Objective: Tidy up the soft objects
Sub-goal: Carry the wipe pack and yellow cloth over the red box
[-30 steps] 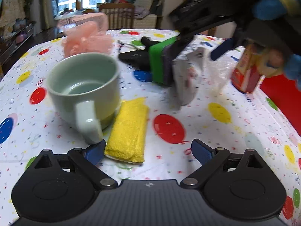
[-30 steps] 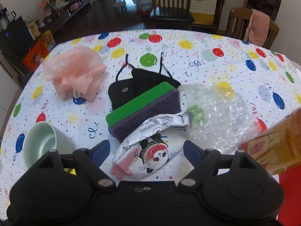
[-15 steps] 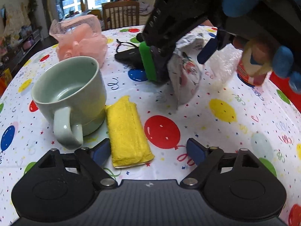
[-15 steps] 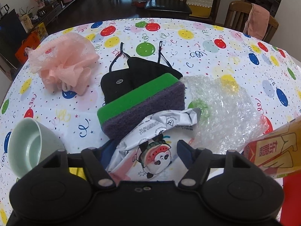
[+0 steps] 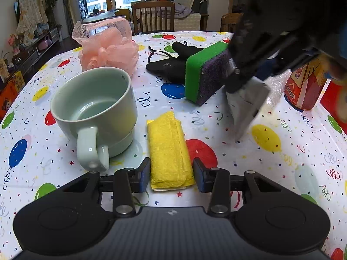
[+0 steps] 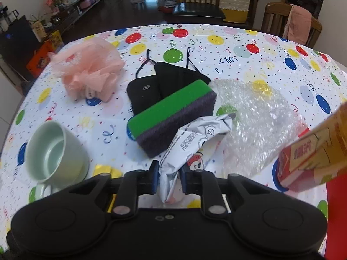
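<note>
A yellow sponge cloth (image 5: 169, 149) lies on the balloon-print tablecloth (image 5: 271, 169). My left gripper (image 5: 171, 176) is closed around its near end, both pads touching its sides. My right gripper (image 6: 168, 176) is shut on a crumpled silver wipes packet (image 6: 195, 145) with a cartoon print; the packet hangs tilted in the left wrist view (image 5: 245, 106). A green and purple sponge block (image 6: 173, 112) lies just beyond it. A pink mesh bath puff (image 6: 91, 73), a black cloth mask with pouch (image 6: 164, 82) and a sheet of bubble wrap (image 6: 256, 117) lie further back.
A pale green mug (image 5: 95, 108) stands just left of the yellow cloth, its handle toward me. A red and yellow drink carton (image 5: 305, 82) stands at the right near the table edge. Wooden chairs (image 6: 290, 23) stand behind the table.
My left gripper has moved forward and closed onto the yellow cloth. My right gripper has closed on the wipes packet, and the packet's end has lifted off the table.
</note>
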A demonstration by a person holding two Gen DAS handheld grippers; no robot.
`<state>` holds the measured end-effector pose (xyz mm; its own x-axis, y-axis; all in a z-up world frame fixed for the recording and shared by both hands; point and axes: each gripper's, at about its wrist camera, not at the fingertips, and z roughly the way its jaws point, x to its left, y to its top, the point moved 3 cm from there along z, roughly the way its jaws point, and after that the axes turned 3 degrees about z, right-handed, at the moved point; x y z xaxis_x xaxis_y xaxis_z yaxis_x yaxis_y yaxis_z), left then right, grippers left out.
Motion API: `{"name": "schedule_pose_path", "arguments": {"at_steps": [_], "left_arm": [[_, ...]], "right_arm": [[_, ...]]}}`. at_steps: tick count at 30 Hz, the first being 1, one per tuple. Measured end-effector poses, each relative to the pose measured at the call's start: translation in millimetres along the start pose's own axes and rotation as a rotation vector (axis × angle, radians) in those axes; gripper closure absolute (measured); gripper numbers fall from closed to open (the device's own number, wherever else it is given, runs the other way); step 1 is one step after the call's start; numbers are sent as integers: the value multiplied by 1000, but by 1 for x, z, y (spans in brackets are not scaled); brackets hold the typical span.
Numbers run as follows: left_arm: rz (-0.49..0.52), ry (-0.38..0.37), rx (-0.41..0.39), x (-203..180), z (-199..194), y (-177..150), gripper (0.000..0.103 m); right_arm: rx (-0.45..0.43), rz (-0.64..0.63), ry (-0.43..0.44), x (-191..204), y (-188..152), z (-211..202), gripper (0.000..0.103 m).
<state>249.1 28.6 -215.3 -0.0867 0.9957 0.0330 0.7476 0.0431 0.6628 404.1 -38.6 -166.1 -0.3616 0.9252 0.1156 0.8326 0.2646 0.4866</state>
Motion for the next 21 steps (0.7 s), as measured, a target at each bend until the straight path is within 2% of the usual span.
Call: {"name": "schedule_pose_path", "arguments": {"at_steps": [5,15,21], "left_arm": [[-8,-7,3,2,-4,-3,64],[-11,-36,-11,-1,-26,-2,65],[-18,-67,-37,-4,-47,3,66]], "right_arm": [[-8,-10,70,-5,-14,-19,88],[-77,-56,140,-11,-42,-75,89],[-110,-75,124,-22,-57,-111,89]]}}
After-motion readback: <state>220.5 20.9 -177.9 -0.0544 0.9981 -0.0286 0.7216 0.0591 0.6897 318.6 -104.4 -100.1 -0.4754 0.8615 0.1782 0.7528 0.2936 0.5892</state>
